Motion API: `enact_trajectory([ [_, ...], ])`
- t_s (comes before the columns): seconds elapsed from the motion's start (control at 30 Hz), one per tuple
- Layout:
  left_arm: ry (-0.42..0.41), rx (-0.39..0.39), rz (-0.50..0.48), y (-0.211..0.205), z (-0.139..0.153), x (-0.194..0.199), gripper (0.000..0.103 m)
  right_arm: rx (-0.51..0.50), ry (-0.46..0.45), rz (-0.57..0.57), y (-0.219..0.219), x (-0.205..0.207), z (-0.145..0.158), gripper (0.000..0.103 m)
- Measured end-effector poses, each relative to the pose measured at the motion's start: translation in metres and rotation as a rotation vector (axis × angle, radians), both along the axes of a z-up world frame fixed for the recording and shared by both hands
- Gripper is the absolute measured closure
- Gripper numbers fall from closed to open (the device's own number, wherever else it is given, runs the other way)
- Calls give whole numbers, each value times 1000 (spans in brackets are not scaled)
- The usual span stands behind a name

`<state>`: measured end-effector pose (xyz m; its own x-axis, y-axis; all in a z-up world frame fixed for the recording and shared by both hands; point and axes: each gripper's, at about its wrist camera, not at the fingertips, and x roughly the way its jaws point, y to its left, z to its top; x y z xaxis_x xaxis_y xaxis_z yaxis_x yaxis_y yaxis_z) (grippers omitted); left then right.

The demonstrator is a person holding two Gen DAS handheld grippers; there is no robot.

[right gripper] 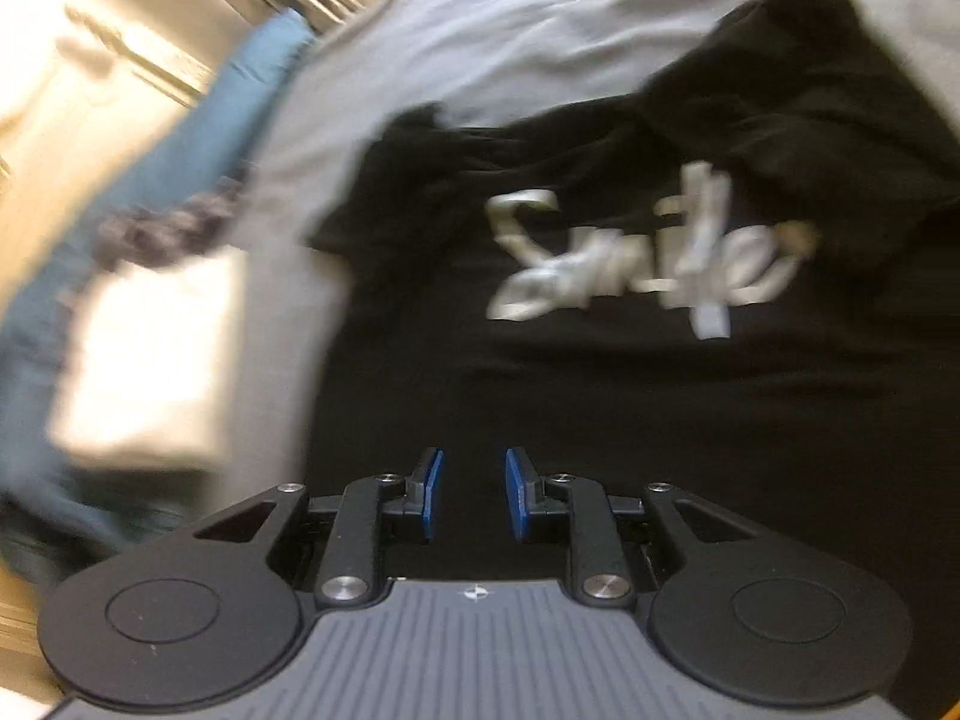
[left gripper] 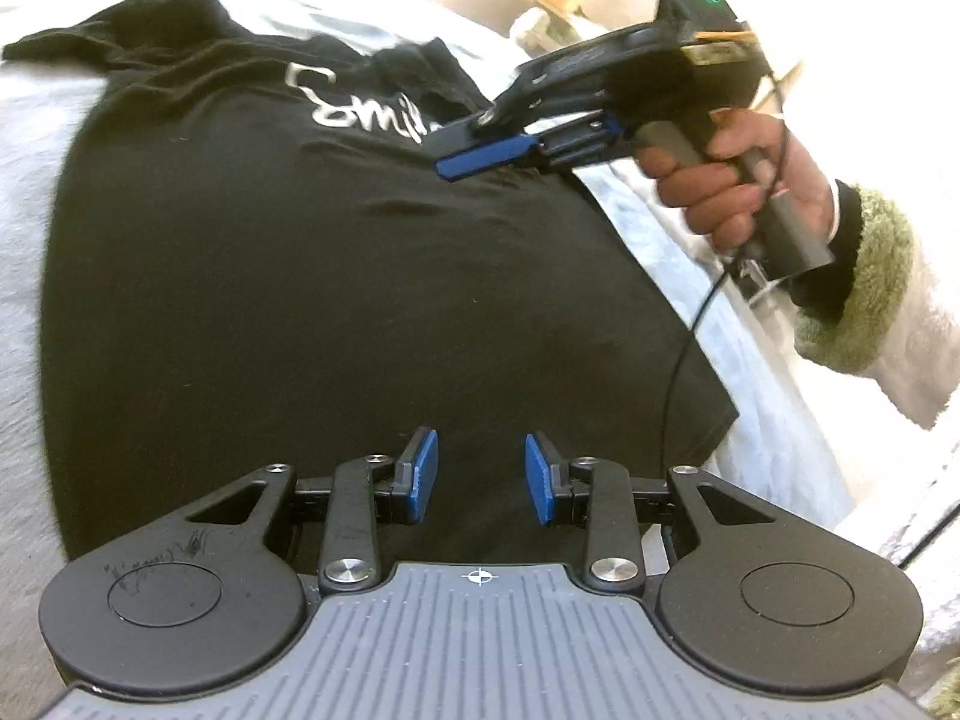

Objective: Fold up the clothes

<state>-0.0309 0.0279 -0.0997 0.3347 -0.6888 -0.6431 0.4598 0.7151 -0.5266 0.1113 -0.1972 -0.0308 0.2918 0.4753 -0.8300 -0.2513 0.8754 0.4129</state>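
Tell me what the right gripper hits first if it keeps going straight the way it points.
Most likely the black T-shirt: the open right gripper points along the shirt, toward its white lettering. Nothing else lies between in its own view, though blur leaves its height above the cloth unclear.

Pale bed cover (right gripper: 510, 30), perhaps cream walls.

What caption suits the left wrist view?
Black T-shirt spread on a white bed, the right hand-held gripper over its white lettering, left hand-held gripper open.

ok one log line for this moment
black t-shirt flat on bed | left gripper open, empty | right gripper open above shirt
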Motion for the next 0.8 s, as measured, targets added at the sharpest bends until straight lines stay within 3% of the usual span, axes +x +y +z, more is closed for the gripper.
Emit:
enact_trajectory([
  [0.1,-11,65,-30,-14,-6,-2,71,-161,-108,54,19,14,-16,81],
  [0.33,-23,100,-31,-20,-7,-6,71,-226,-238,18,38,65,-29,84],
  [0.47,-17,94,-28,-19,-9,-6,71,-189,-270,-18,21,44,-13,81],
  [0.53,-14,89,-27,-18,-10,-6,71,-134,-231,3,14,31,-5,81],
  [0.8,-1,77,-17,-13,-10,-4,71,28,-149,-118,-19,39,5,81],
])
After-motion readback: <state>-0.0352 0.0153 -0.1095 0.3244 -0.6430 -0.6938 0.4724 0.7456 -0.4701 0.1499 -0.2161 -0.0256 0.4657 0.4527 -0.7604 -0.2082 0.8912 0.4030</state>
